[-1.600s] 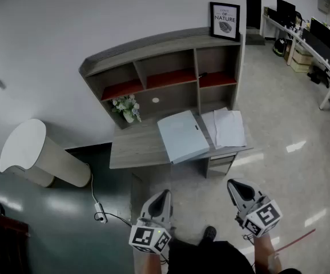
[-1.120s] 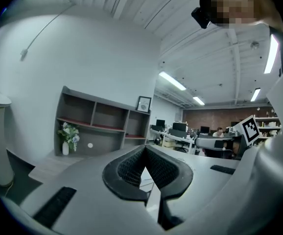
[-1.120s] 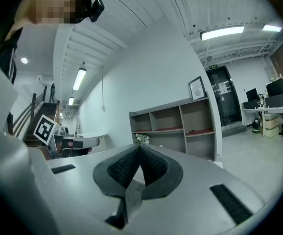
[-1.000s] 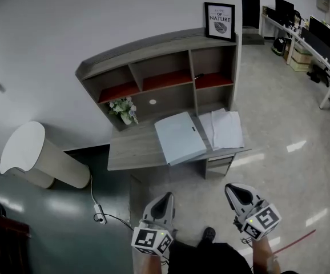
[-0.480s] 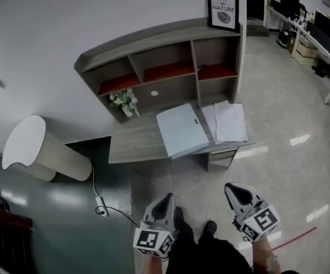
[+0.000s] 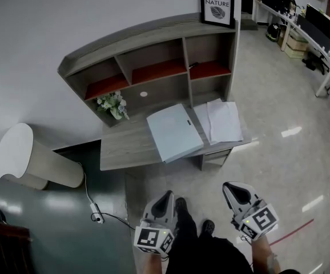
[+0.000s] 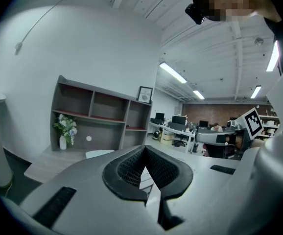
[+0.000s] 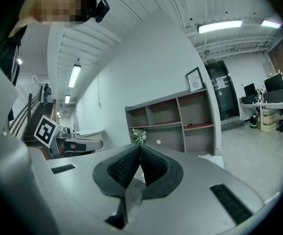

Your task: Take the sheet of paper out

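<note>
**Paper on the desk, grippers well short of it**

A glossy pale floor (image 6: pixel 279 107) and a white wall (image 6: pixel 68 16) surround a grey wooden desk (image 6: pixel 125 147) with shelves above. On it lies a pale blue rectangular folder (image 6: pixel 173 131). Just beside that, at the desk's right end, lie flat white sheets of paper (image 6: pixel 222 121), possibly a thin stack. The left gripper (image 6: pixel 165 195) and right gripper (image 6: pixel 229 187) hang well apart from the paper, fingers pressed together on nothing.
</note>
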The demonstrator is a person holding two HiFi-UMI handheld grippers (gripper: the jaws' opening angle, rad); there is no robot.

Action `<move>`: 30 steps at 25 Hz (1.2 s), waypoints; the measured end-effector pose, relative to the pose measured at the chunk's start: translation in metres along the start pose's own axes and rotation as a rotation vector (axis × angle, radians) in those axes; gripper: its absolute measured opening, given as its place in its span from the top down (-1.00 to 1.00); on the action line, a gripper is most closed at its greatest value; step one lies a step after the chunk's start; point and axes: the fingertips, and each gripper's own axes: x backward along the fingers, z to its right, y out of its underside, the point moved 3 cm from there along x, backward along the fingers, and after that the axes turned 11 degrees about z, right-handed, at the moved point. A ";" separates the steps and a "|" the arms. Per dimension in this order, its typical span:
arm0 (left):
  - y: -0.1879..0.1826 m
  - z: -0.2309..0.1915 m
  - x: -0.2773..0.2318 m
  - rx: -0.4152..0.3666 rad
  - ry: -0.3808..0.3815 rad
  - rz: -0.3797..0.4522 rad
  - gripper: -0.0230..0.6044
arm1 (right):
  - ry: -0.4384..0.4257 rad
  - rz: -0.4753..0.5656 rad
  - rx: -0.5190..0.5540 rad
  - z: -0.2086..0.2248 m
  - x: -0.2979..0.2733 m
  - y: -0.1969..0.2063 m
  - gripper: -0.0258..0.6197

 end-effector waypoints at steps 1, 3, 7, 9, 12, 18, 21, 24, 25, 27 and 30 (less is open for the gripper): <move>0.000 -0.004 -0.007 0.001 0.009 0.002 0.89 | 0.007 -0.001 0.002 0.003 -0.005 -0.001 0.88; -0.002 -0.012 -0.021 0.007 0.038 0.007 0.89 | 0.023 0.002 0.010 0.008 -0.018 -0.004 0.88; -0.009 -0.035 -0.051 0.017 0.093 0.022 0.89 | 0.049 0.016 0.039 0.017 -0.051 -0.016 0.88; -0.013 -0.049 -0.067 0.010 0.112 0.030 0.89 | 0.057 0.021 0.051 0.020 -0.068 -0.020 0.88; -0.018 -0.068 -0.090 -0.011 0.143 0.035 0.89 | 0.078 0.029 0.056 0.024 -0.093 -0.025 0.88; -0.021 -0.103 -0.124 -0.030 0.192 0.020 0.89 | 0.130 0.038 0.069 0.031 -0.135 -0.028 0.88; -0.014 -0.118 -0.137 -0.036 0.214 0.001 0.89 | 0.166 0.024 0.056 0.034 -0.149 -0.021 0.88; -0.005 -0.128 -0.149 -0.040 0.249 -0.028 0.89 | 0.197 0.012 0.043 0.035 -0.159 -0.015 0.88; -0.002 -0.130 -0.153 -0.041 0.259 -0.038 0.89 | 0.204 0.007 0.039 0.035 -0.162 -0.014 0.88; 0.005 -0.132 -0.160 -0.045 0.275 -0.055 0.89 | 0.213 -0.005 0.032 0.034 -0.165 -0.010 0.88; 0.011 -0.131 -0.169 -0.046 0.297 -0.063 0.89 | 0.224 -0.022 0.025 0.037 -0.169 -0.005 0.88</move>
